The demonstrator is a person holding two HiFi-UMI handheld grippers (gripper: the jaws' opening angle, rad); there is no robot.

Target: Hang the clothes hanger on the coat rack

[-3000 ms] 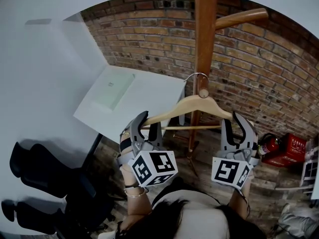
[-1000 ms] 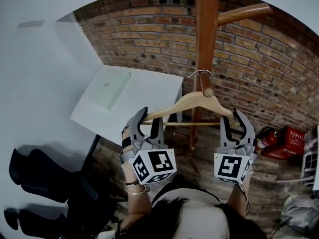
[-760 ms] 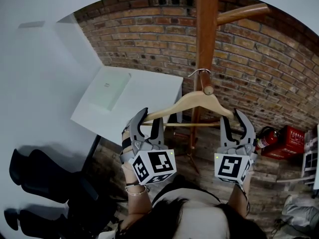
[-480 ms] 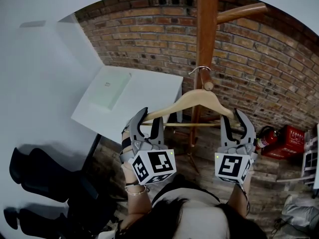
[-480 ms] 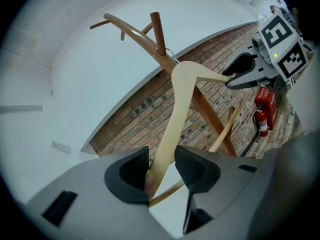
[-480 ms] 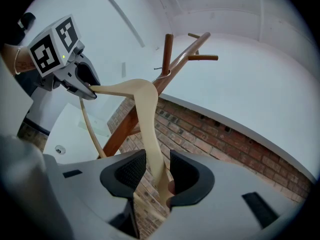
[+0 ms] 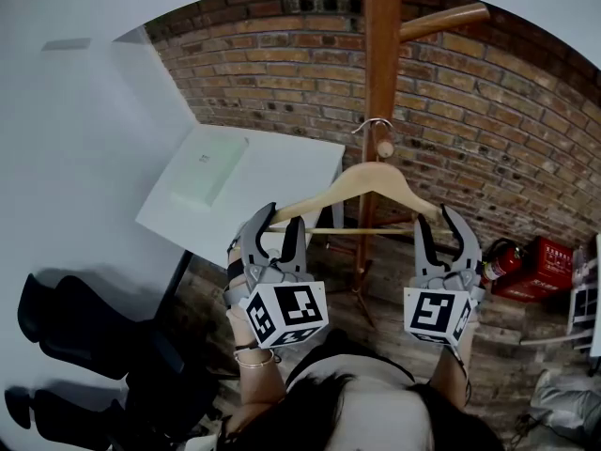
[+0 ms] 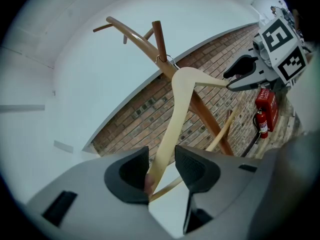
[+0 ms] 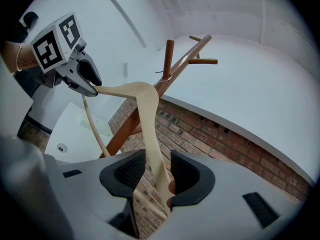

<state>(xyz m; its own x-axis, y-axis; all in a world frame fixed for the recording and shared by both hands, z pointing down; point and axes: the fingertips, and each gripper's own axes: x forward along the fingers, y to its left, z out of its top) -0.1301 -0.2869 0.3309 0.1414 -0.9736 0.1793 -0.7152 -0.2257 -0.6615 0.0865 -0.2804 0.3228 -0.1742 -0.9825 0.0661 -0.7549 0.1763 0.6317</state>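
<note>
Hanger (image 7: 371,178) is hanging by its hook on a peg of the coat rack (image 7: 380,45). Only the gripper views are showing its ends lying loose between parted fingers, those of the right gripper (image 7: 441,224) opening. It and the left gripper (image 7: 280,225) are reaching forward, side by side.

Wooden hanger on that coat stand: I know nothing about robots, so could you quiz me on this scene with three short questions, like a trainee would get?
1. True or false: the hanger has its metal hook looped round a peg of the coat rack.
2. What is between the jaws of the left gripper? A) a white cloth B) one end of the hanger C) nothing at all
3. In one word, what is the wall behind the rack made of?
Key: 1 true; 2 B; 3 brick.
</note>
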